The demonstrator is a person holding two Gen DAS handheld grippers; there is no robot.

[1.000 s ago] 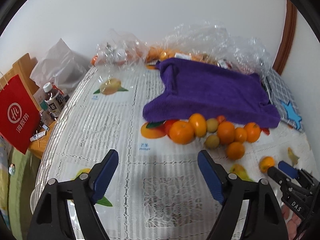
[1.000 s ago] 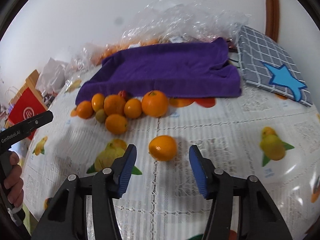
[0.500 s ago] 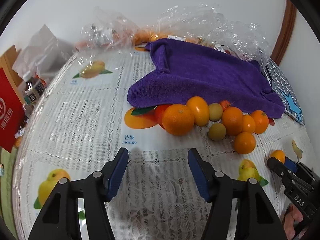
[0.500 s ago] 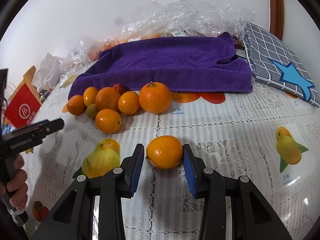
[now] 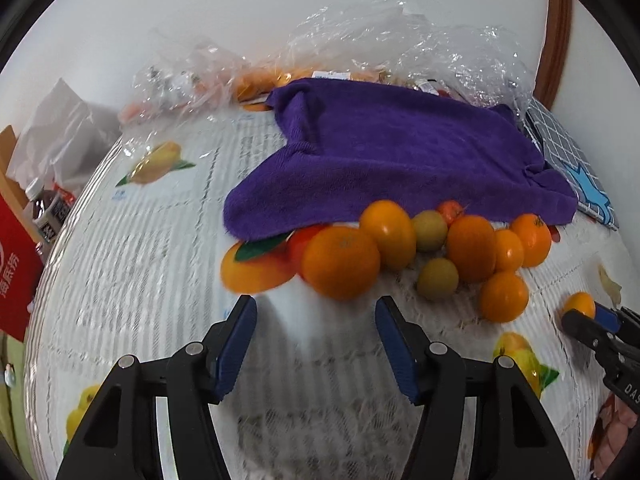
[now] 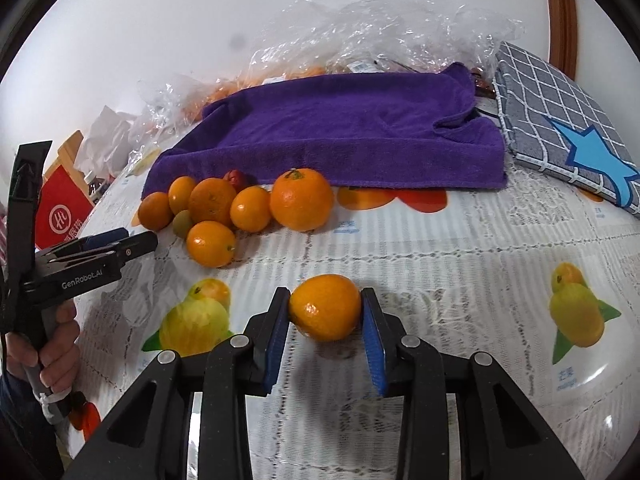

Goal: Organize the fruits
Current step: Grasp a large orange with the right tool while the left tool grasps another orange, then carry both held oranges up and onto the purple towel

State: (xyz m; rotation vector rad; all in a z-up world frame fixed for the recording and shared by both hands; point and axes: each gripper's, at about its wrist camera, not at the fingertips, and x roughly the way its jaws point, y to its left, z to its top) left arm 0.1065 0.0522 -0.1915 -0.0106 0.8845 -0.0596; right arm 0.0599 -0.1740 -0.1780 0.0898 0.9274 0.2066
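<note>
Behind my work surface: plain white wall [image 6: 160, 20], unmarked apart from one faint grey smudge, evenly lit with no hard shadows. At its right edge, a brown wooden frame strip [image 5: 558, 36], running upright. Under my view: table [image 6: 500, 248] covered by a white lace-patterned cloth printed with fruit pictures and small captions; soft glare on it at lower right. Along the far edge, against the wall: crumpled clear plastic wrap [image 6: 380, 20]. Far right: grey checked cushion [image 6: 560, 112] with a blue star, lying flat. Off the left edge: red bag [image 5: 12, 264] with white characters, a capped bottle [image 5: 42, 208], white crumpled plastic bag [image 5: 60, 136].
</note>
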